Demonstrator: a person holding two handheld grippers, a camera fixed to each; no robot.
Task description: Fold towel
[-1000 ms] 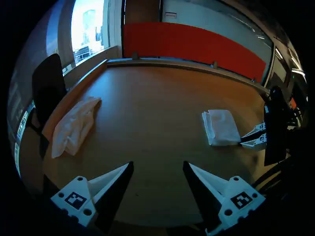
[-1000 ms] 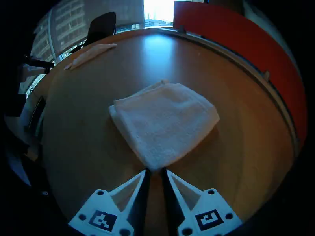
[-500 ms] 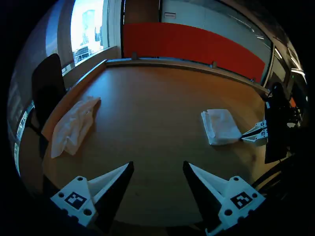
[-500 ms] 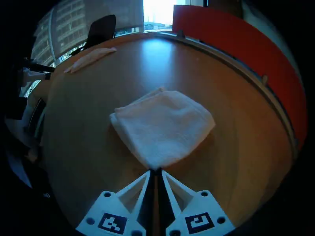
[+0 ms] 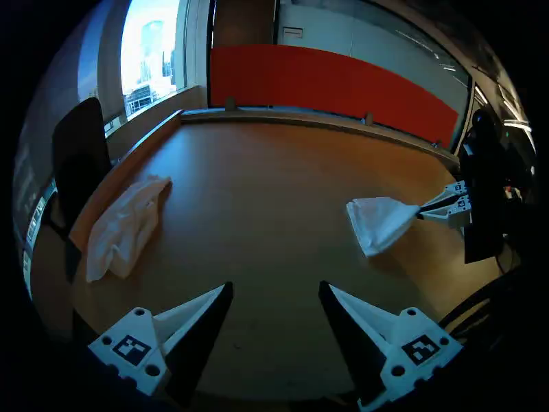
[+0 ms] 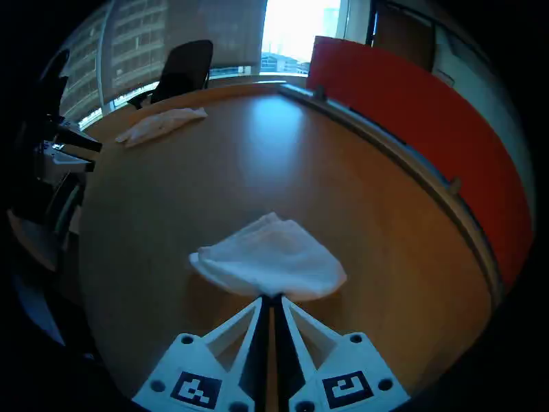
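You have the wide wooden table in front of you, with the red panel standing along its far edge and a dark chair at the window side. The loose towel lies crumpled near the table's left edge in the left gripper view, well apart from everything else. Its long axis runs along that edge, one end toward the window and the other toward you. The folded towel is over on your right side of the table, a small thick pad of several layers. Your right gripper has its fingers pressed together on the pad's near corner. That corner looks raised, so the cloth sags away from the tips in a wedge. Its low far edge seems to touch the wood, though I cannot tell for sure. The wedge points straight out along the right gripper's fingers, its long line running from the pinched corner toward the table's middle. Your left gripper hangs over the near edge with its fingers spread wide and nothing between them.

Judge the cloth as light, soft and limp: it will droop from any single pinch, and the layers may slide open. Terry should not slip between the pads. For the loose towel, take two corners of one short end, one per gripper, so it hangs flat
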